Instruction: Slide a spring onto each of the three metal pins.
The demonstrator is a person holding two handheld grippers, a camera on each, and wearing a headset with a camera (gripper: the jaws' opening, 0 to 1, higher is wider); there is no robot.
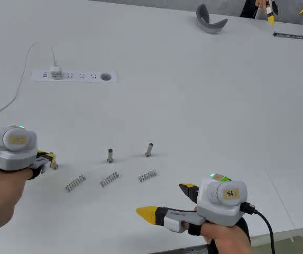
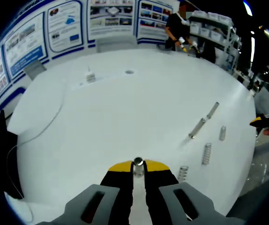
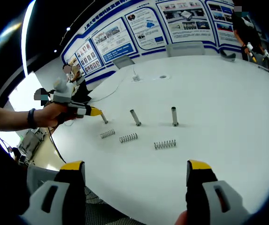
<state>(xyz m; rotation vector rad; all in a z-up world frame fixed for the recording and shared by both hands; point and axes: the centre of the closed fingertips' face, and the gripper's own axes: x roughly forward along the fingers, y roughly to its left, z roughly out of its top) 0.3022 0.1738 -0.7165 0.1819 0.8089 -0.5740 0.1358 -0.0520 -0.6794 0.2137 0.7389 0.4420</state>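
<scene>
Springs are all loose on the worktop (image 1: 204, 121), lying in a row close to its near edge: left-hand spring (image 1: 75, 183), middle spring (image 1: 109, 179), right-hand spring (image 1: 147, 175). None is on a pin yet.

Middle pin (image 1: 110, 155) and right-hand pin (image 1: 149, 150) stand free just behind the row, on the far-edge side. Third pin (image 2: 137, 162) is at the left end of the row. The left gripper (image 2: 137, 168) pinches it near the top, jaws narrow on it. Right gripper (image 3: 135, 166) has its jaws spread wide with nothing in them, over the near edge just in front of the right-hand spring.

Risks as I read it:
- Left jaws sit at the top of the third pin, so a spring likely can't go over it until the grip shifts lower or lets go. A careless release could tip the pin.
- The free pins look unfixed, so a sweep from the wide right jaws could knock one over.
- Springs are thin and round. An off-centre pinch could squirt one out or roll it, and with the near edge so close it could go off the worktop.
- Too hard a squeeze could deform the coils, and they'd bind on the pin.
- Power strip (image 1: 74, 76) is well apart toward the far-left corner, no concern.
</scene>
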